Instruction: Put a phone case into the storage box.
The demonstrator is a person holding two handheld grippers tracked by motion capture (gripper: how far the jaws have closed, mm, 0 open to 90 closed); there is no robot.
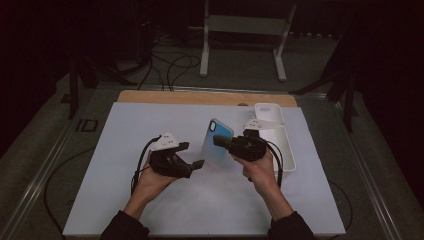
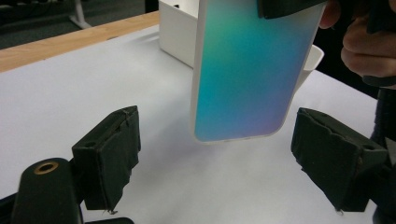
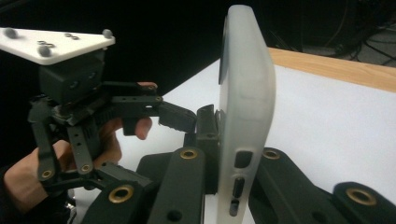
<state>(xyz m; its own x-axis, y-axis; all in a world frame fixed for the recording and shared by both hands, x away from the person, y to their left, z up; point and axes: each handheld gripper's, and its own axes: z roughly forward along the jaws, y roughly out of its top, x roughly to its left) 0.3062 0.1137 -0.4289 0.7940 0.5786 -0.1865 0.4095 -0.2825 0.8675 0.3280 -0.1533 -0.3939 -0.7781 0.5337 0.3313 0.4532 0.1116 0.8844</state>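
A: Above the white tabletop (image 1: 150, 210), how far along is the handover?

B: I'd say halfway. The right claw (image 1: 220, 140) is clenched on the phone case (image 1: 218, 142), holding it upright off the surface, left of the white tray (image 1: 287, 150).

A: And the left claw (image 1: 196, 164)?

B: Spread wide, released, its pads (image 2: 109, 156) flanking the case's lower end without touching. Grasping it remains.

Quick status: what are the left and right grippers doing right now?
Left gripper: open, holding nothing, jaws set either side of the phone case without touching it.
Right gripper: shut on the phone case, holding it upright.
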